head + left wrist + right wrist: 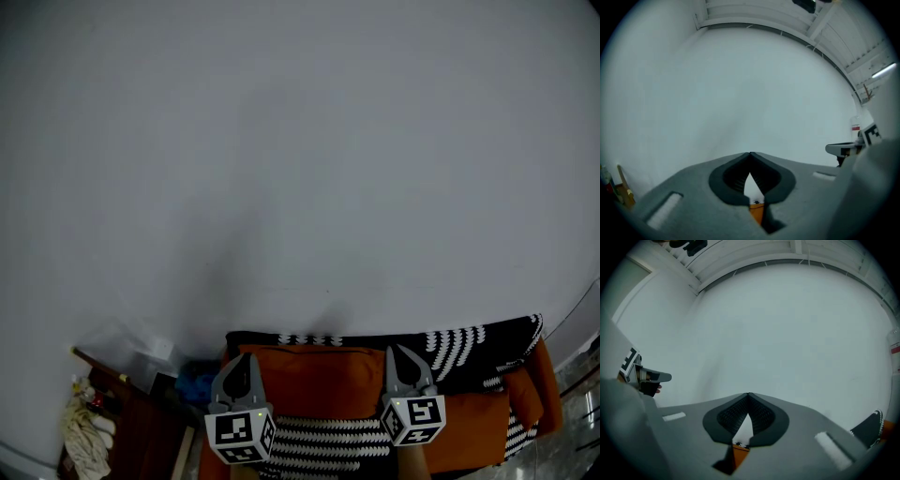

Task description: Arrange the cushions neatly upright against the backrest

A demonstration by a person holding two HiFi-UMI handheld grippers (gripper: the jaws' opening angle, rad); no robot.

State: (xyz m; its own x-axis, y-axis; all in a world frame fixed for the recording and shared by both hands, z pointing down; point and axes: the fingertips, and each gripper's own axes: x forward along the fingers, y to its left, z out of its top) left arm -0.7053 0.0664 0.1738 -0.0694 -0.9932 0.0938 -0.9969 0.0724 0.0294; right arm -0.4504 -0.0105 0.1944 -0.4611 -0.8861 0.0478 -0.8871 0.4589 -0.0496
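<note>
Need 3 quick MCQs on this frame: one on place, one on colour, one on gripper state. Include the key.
1. In the head view, the striped cushion lies:
A. left of the left gripper
B. between the two grippers
C. right of the right gripper

2. The large cushion just ahead of the gripper tips is:
A. blue
B. grey
C. orange

3. The jaws stand:
A. both grippers shut
B. both open
C. left open, right shut

Key:
1 B: the black-and-white stripes show between the two marker cubes at the bottom edge.
2 C: orange fabric spans the gap between the two sets of tips.
3 A: in each gripper view the tips meet, and only wall and a sliver of orange show through the gap behind them.
</note>
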